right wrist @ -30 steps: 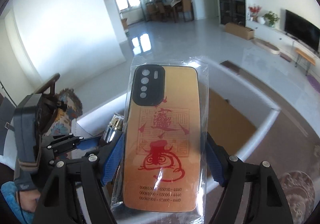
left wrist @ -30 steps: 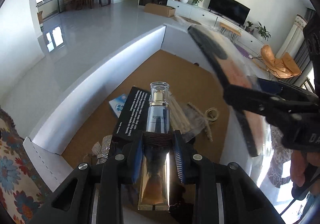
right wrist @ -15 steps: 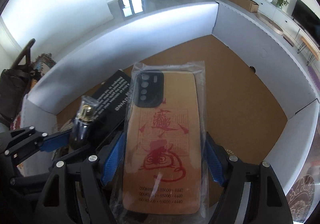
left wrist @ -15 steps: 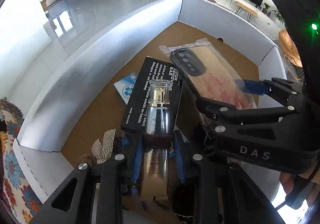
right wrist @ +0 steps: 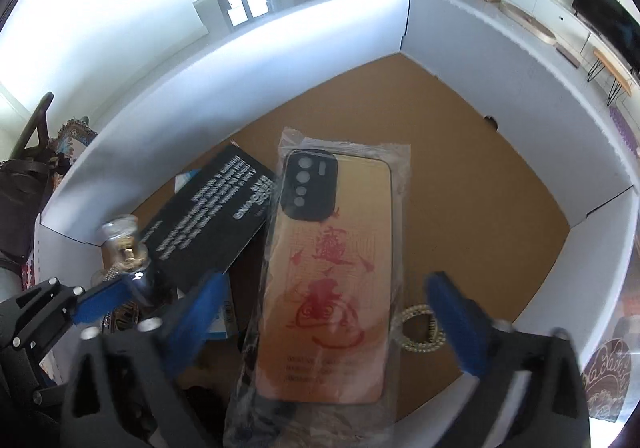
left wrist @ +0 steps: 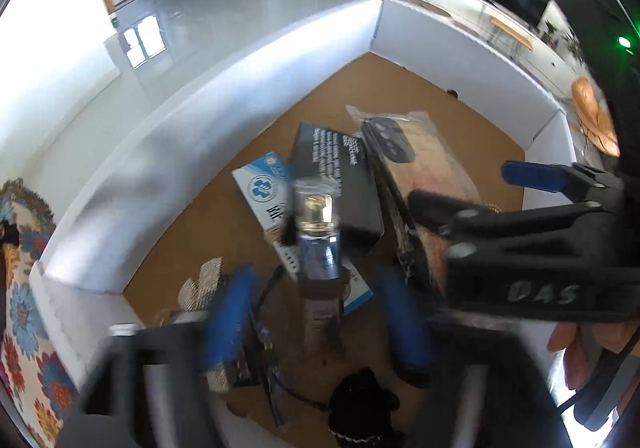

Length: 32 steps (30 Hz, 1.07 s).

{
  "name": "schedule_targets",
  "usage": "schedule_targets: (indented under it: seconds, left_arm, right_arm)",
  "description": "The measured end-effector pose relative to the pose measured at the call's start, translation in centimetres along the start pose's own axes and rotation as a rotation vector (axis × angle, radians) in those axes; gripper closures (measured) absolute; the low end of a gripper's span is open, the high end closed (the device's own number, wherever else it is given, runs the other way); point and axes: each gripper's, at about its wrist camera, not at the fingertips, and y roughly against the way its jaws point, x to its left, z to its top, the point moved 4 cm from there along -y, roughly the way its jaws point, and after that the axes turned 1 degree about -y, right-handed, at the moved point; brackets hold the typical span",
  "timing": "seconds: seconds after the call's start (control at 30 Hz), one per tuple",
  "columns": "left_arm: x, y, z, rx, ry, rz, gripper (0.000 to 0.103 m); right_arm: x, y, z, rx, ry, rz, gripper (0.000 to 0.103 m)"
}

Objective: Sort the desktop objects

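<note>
My left gripper hangs inside a white-walled box. Its jaws are opening, and both blue pads stand clear of the glass bottle with a gold collar between them. The bottle's base rests among the items on the box floor. My right gripper is close on the right, also opening. The orange phone case in a clear bag lies between its pads, untouched, with one edge leaning on a black carton. The bottle also shows at the lower left of the right wrist view.
On the brown box floor lie the black carton, a blue-and-white packet, a beaded ring, a sparkly strip and a black fuzzy item. The far right part of the floor is bare. A floral cloth lies outside.
Both grippers came down into the box. The left jaws spread off the bottle and the right jaws spread off the phone case, which now rests lower against the black carton.
</note>
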Motion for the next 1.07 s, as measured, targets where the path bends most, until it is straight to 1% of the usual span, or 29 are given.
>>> schedule_targets:
  seconds: [0.03,0.13,0.2,0.23,0.27,0.3,0.43,0.47,0.53,0.67,0.83,0.93,1.07]
  left_arm:
    - [0.1,0.6,-0.1,-0.013,0.009,0.014,0.018]
    - [0.5,2.8,-0.7,-0.047,0.03,0.047,0.018]
    - [0.5,4.5,-0.9,-0.096,0.05,0.062,0.018]
    - [0.5,5.2,-1.0,-0.116,0.065,0.079,0.017]
    - [0.6,5.9,-1.0,-0.129,0.082,0.103,0.011]
    - [0.6,6.5,-1.1,-0.14,0.098,0.127,0.01]
    - [0.5,8.6,-1.1,-0.192,0.159,0.132,0.01]
    - [0.5,9.0,-1.0,-0.199,0.167,0.15,0.01]
    - [0.3,9.4,-0.8,-0.207,0.169,0.196,0.009]
    - [-0.1,10.6,-0.9,-0.236,0.181,0.224,0.01]
    - [0.0,11.2,-0.9,-0.231,0.221,0.212,0.009]
    - [0.0,11.3,-0.9,-0.232,0.231,0.207,0.0]
    - [-0.3,11.2,-1.1,-0.243,0.218,0.229,0.0]
  right_arm:
    - [-0.2,0.6,0.1,-0.01,0.001,-0.001,0.0]
    - [-1.1,3.0,0.1,-0.05,-0.002,0.001,0.0]
    - [-1.7,4.7,-0.1,-0.074,0.005,-0.007,0.0]
    - [-2.2,5.5,-0.3,-0.086,0.01,-0.015,0.0]
    - [-2.7,6.2,-0.4,-0.09,0.018,-0.022,0.0]
    - [-2.7,6.8,-0.7,-0.089,0.024,-0.029,0.0]
    - [-3.7,8.7,-1.5,-0.091,0.042,-0.066,0.0]
    - [-3.7,9.1,-1.7,-0.094,0.042,-0.066,0.0]
    - [-3.9,9.2,-1.8,-0.094,0.04,-0.064,0.0]
    - [-4.0,9.2,-2.0,-0.098,0.048,-0.06,0.0]
    - [-3.5,9.0,-2.2,-0.099,0.072,-0.061,0.0]
    - [-3.4,8.9,-2.2,-0.102,0.076,-0.06,0.0]
    - [-3.3,8.7,-2.2,-0.106,0.071,-0.055,0.0]
